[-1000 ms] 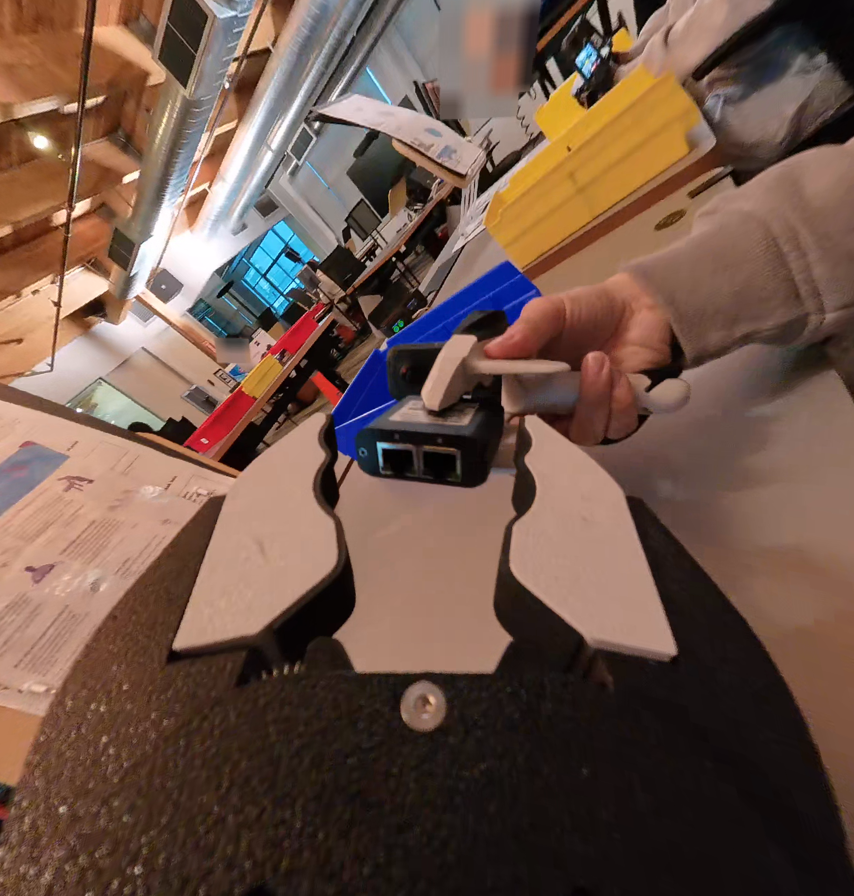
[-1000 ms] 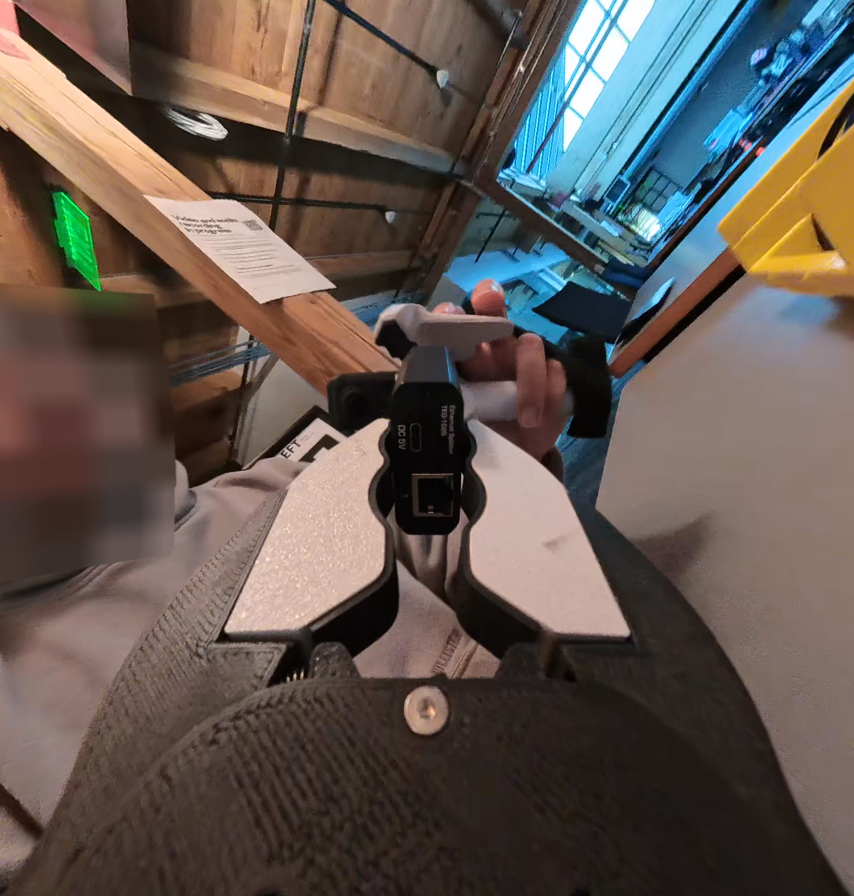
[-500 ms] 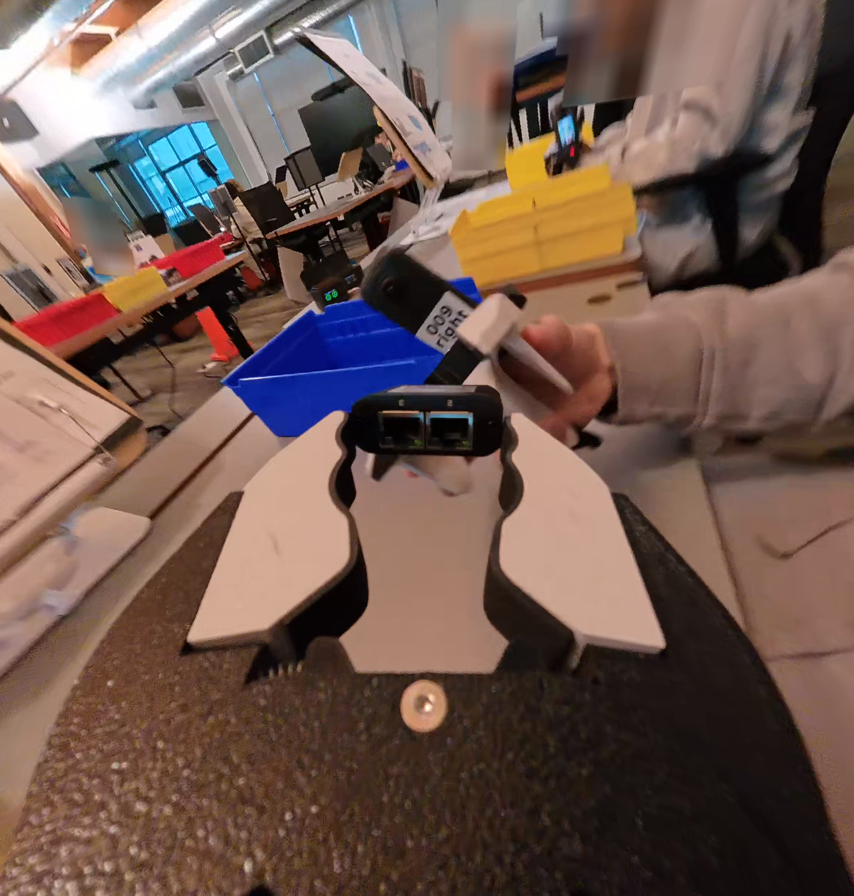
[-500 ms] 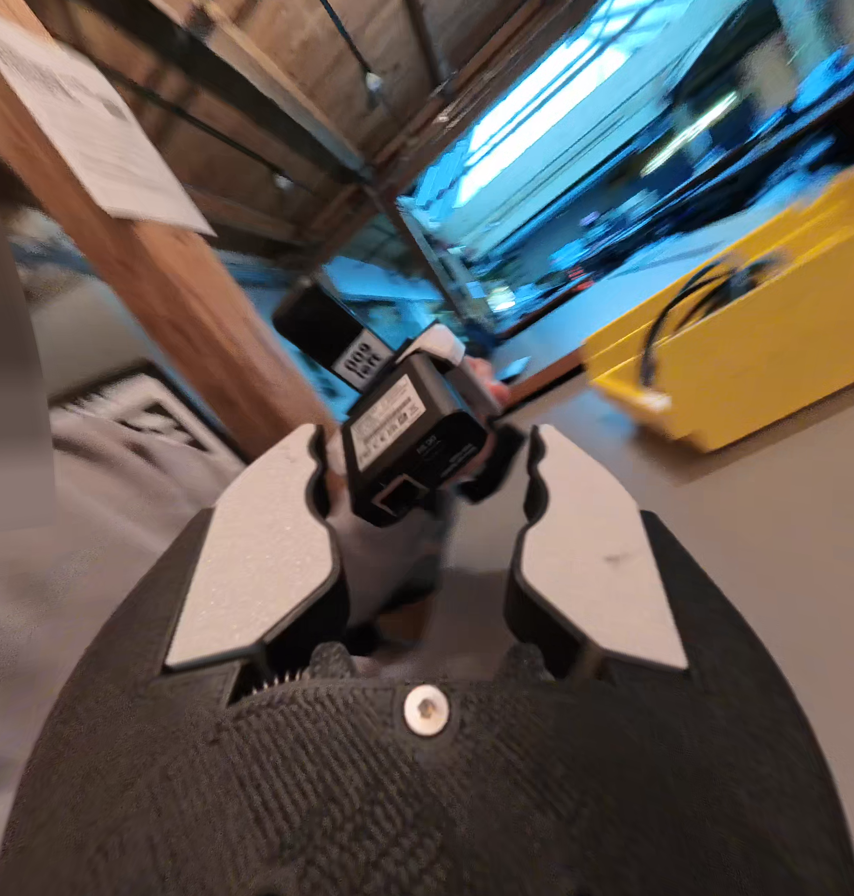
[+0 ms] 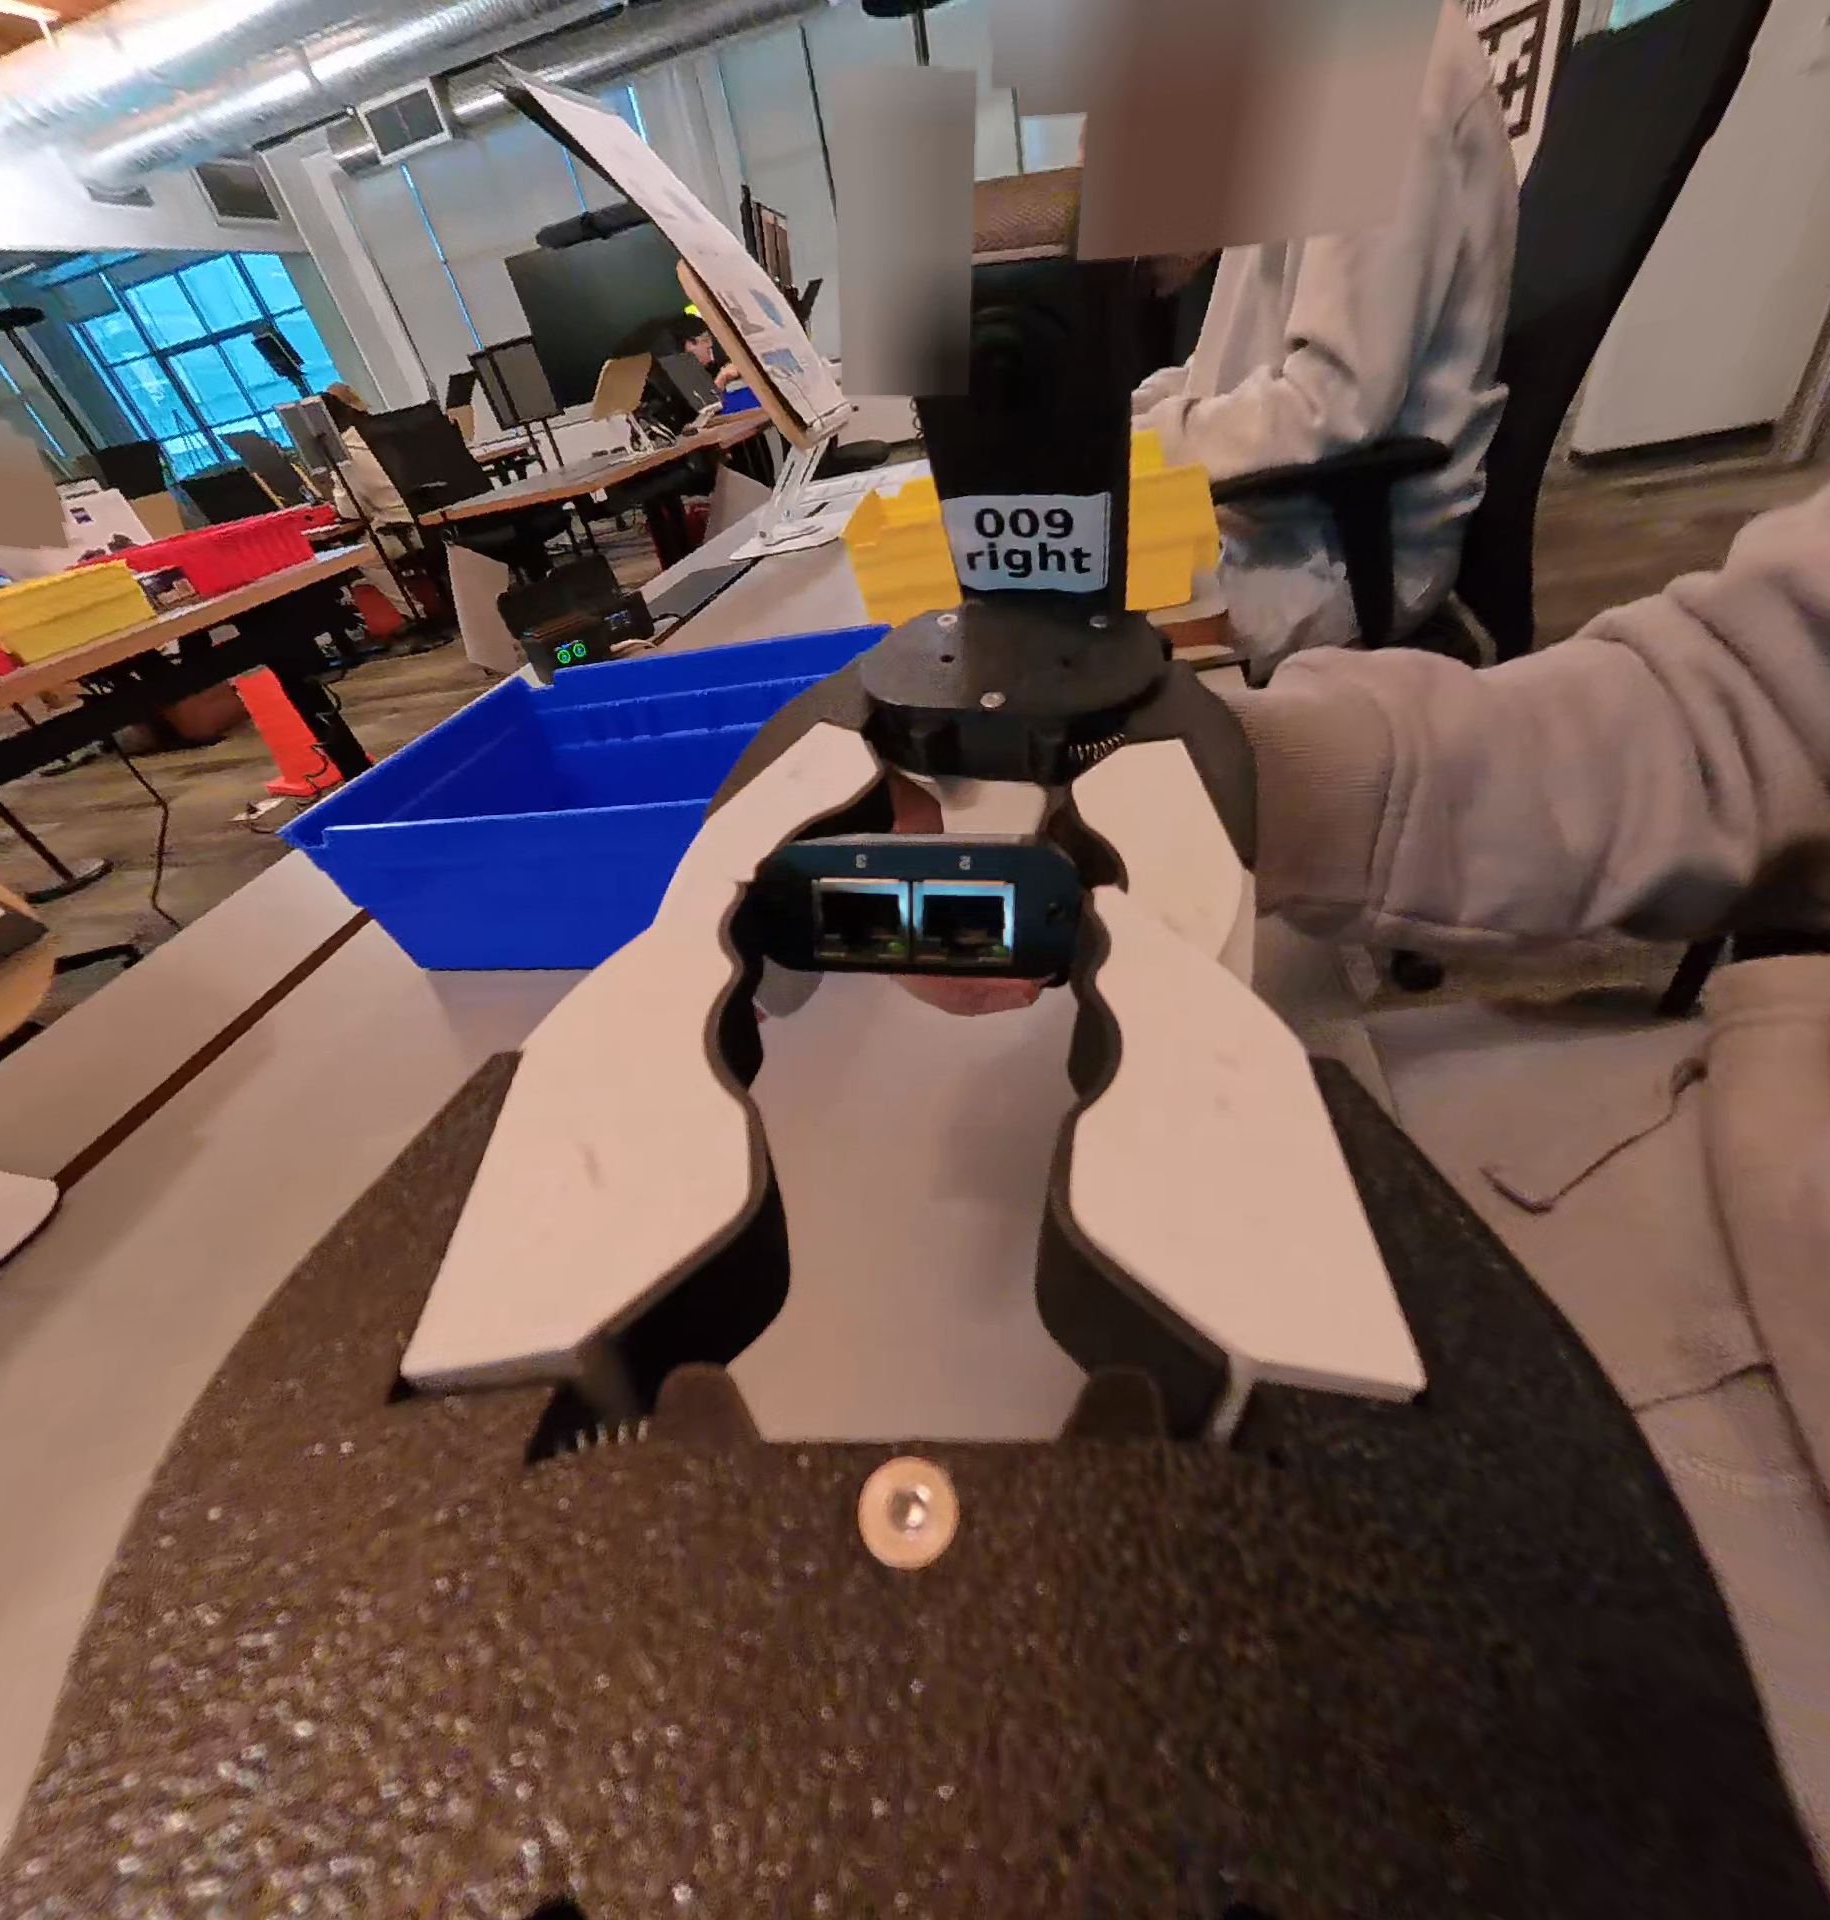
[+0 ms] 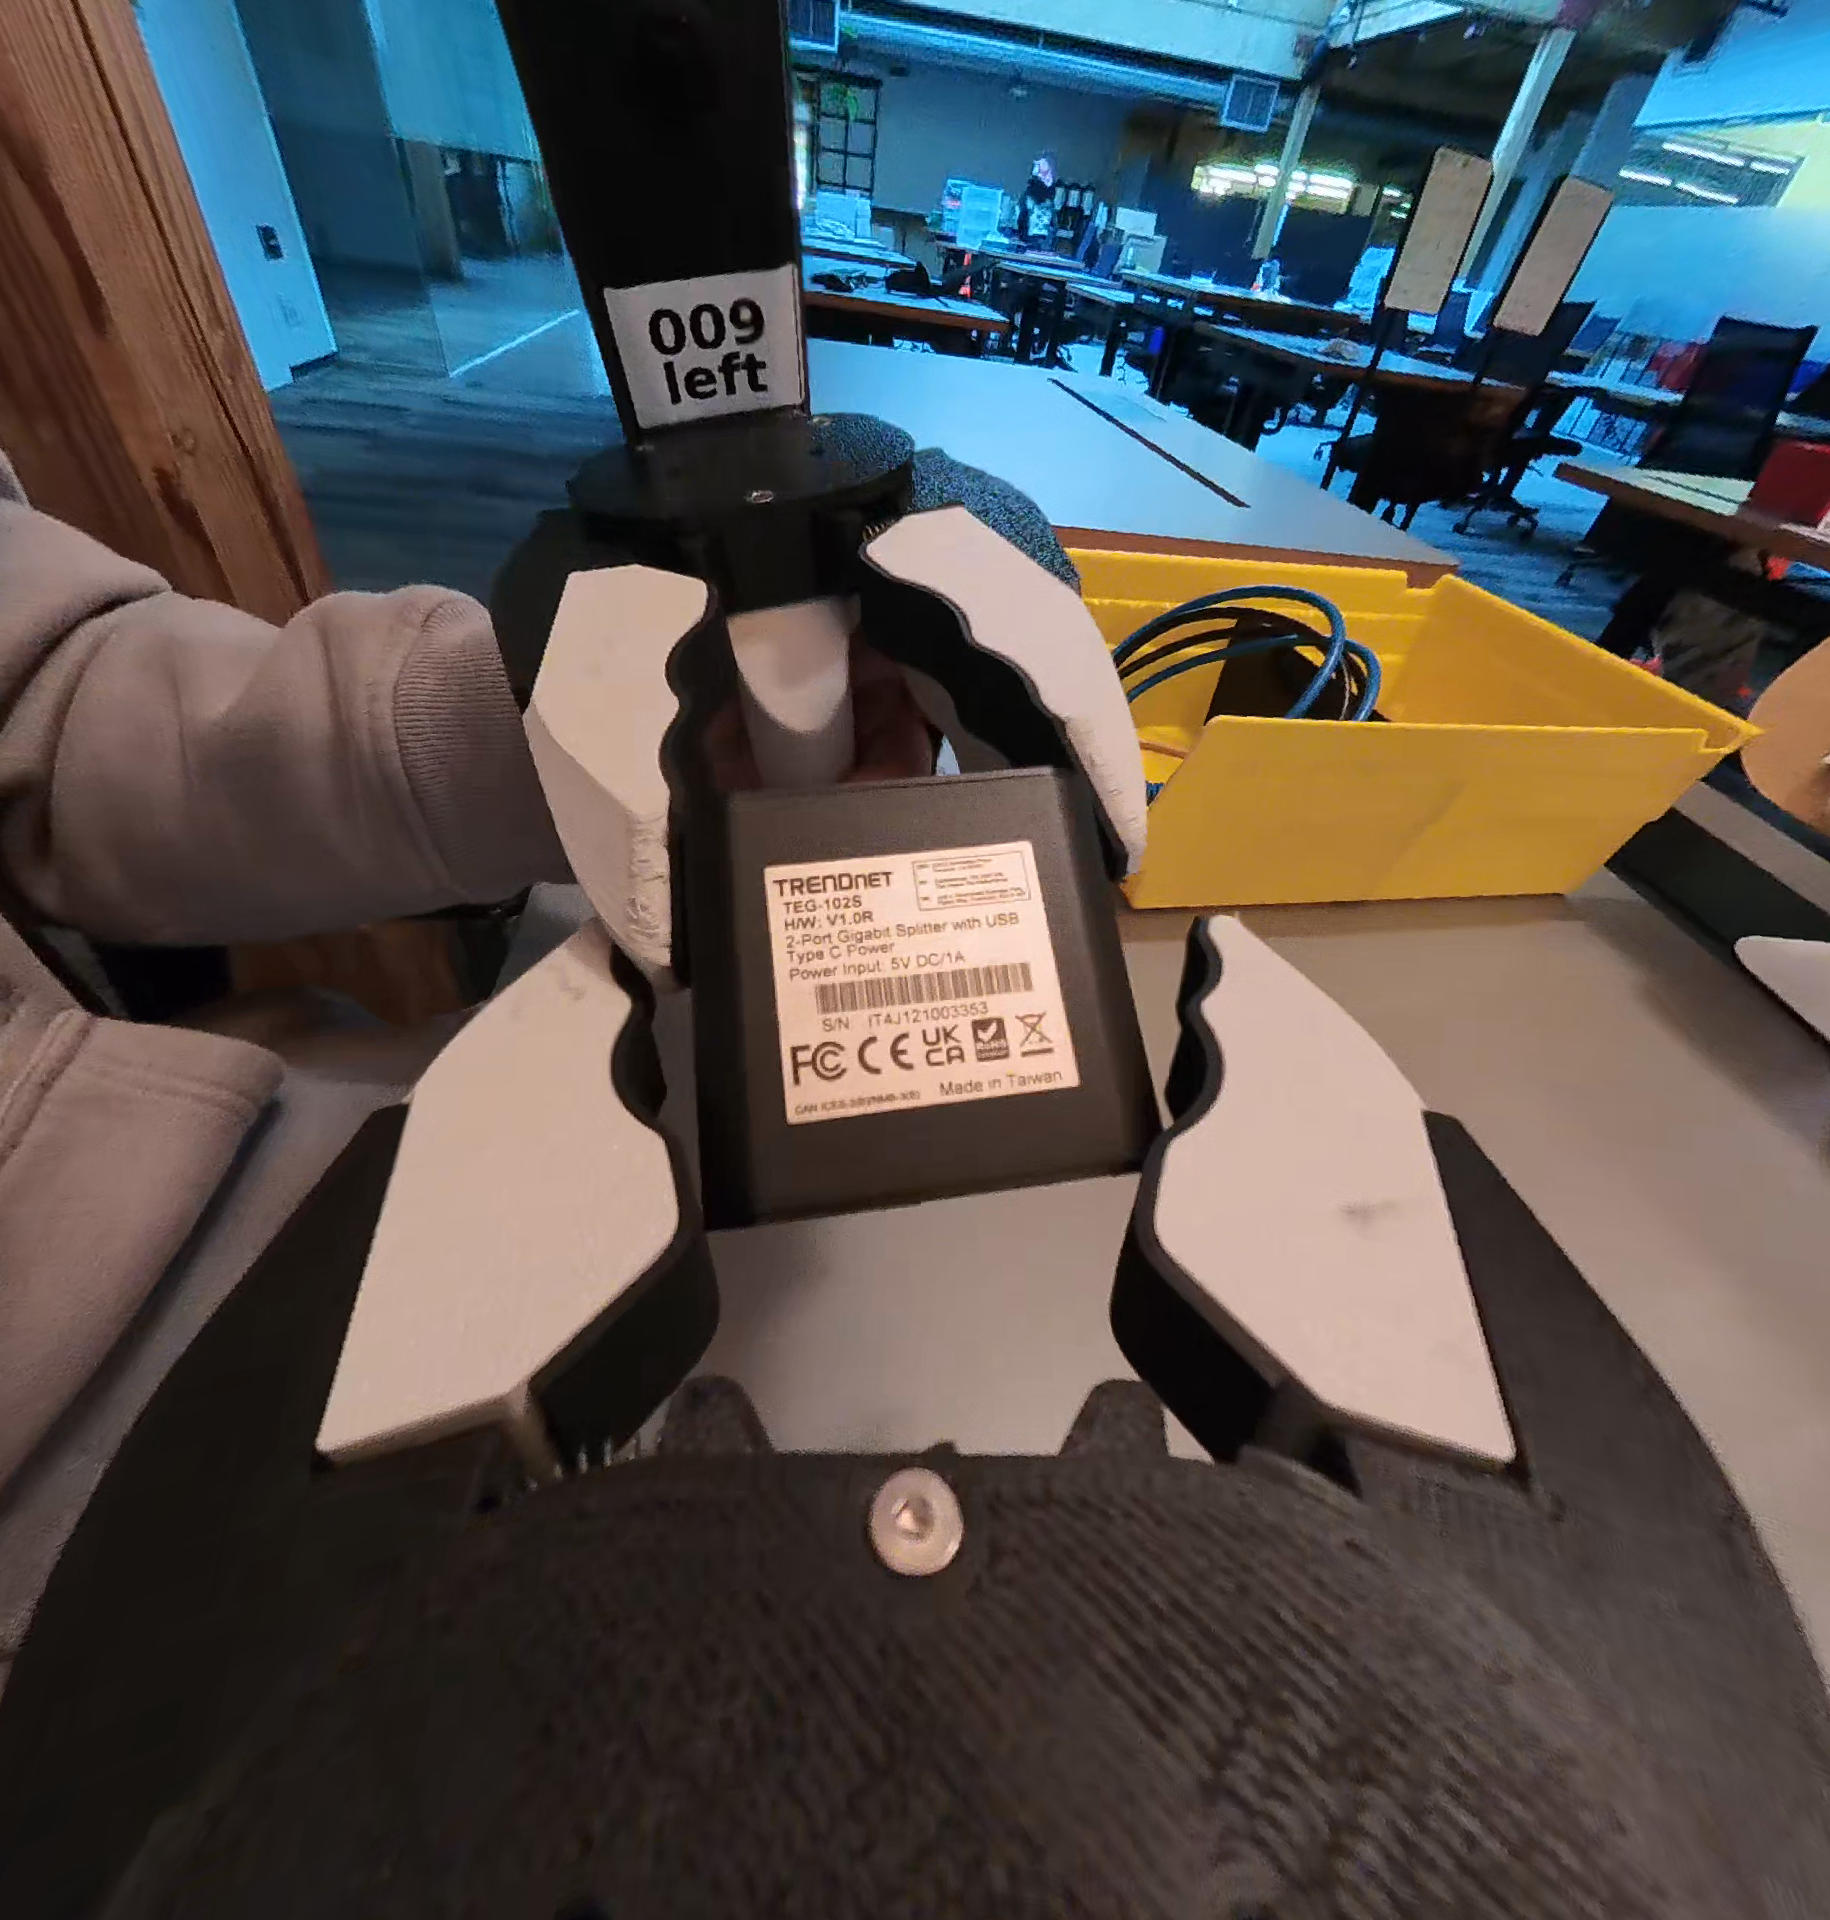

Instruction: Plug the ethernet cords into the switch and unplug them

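A small black switch [image 5: 906, 920] with two empty ports facing me is clamped by its sides between my left gripper's [image 5: 911, 935] fingertips, above the table. My right gripper [image 5: 978, 816] faces it from the far side. In the right wrist view the switch [image 6: 921, 987] shows its labelled underside. My right gripper [image 6: 916, 956] is open, with a finger on either side of the switch's near end. The left gripper [image 6: 875, 862] holds the far end. Blue ethernet cords [image 6: 1243, 665] lie coiled in a yellow bin [image 6: 1410, 821]. No cord is in a port.
A blue bin [image 5: 495, 831] stands on the grey table [image 5: 267, 997] to the left, with yellow bins [image 5: 890, 561] behind it. A seated person [image 5: 1358, 312] is beyond the table. A wooden post [image 6: 90, 312] is at the left. Grey sleeves flank both views. Less than 4 cm separates the two grippers' tips.
Both grippers tilted down from the ceiling to level and now face each other. The right gripper let go of the switch and opened; the left still holds it.
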Demonstrator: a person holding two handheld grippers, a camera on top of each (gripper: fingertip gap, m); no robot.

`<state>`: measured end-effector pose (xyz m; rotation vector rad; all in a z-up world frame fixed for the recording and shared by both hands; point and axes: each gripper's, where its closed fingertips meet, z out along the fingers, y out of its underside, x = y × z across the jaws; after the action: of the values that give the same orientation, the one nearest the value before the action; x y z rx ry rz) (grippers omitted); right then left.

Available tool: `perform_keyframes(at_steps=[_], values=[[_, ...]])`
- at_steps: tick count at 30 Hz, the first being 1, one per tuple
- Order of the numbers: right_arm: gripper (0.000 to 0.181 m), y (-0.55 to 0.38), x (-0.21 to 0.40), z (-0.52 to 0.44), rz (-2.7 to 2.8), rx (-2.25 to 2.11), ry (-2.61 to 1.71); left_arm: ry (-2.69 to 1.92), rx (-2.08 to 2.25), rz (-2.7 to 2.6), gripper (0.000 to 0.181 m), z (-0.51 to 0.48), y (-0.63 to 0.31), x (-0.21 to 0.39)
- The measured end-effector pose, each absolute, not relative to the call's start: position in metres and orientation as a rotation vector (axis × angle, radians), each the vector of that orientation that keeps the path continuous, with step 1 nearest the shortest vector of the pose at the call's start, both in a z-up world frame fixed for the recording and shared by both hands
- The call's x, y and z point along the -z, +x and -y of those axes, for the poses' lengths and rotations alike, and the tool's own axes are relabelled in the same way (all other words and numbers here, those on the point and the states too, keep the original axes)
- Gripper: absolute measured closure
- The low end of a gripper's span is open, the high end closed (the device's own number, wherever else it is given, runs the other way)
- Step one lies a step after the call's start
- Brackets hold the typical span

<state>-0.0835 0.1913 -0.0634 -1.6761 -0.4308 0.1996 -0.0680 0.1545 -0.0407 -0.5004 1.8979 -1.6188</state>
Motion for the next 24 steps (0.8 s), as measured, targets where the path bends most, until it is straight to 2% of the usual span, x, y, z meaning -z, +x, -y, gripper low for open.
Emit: perform_keyframes(at_steps=[10,15,20,24], values=[[0.106,-0.085,0.06,-0.184,0.449,-0.285,-1.628,-0.467,1.709,-1.851,0.124,-0.156,-0.069,0.04],[0.106,-0.081,0.066,-0.186,0.446,-0.276,-1.648,-0.526,1.702,-1.874,0.124,-0.159,-0.067,0.046],[0.106,-0.055,0.084,-0.191,0.433,-0.063,-1.699,-0.679,1.694,-1.865,0.114,-0.171,-0.062,0.041],[0.106,-0.041,0.084,-0.189,0.413,0.018,-1.727,-0.802,1.631,-1.822,0.115,-0.193,-0.06,0.032]])
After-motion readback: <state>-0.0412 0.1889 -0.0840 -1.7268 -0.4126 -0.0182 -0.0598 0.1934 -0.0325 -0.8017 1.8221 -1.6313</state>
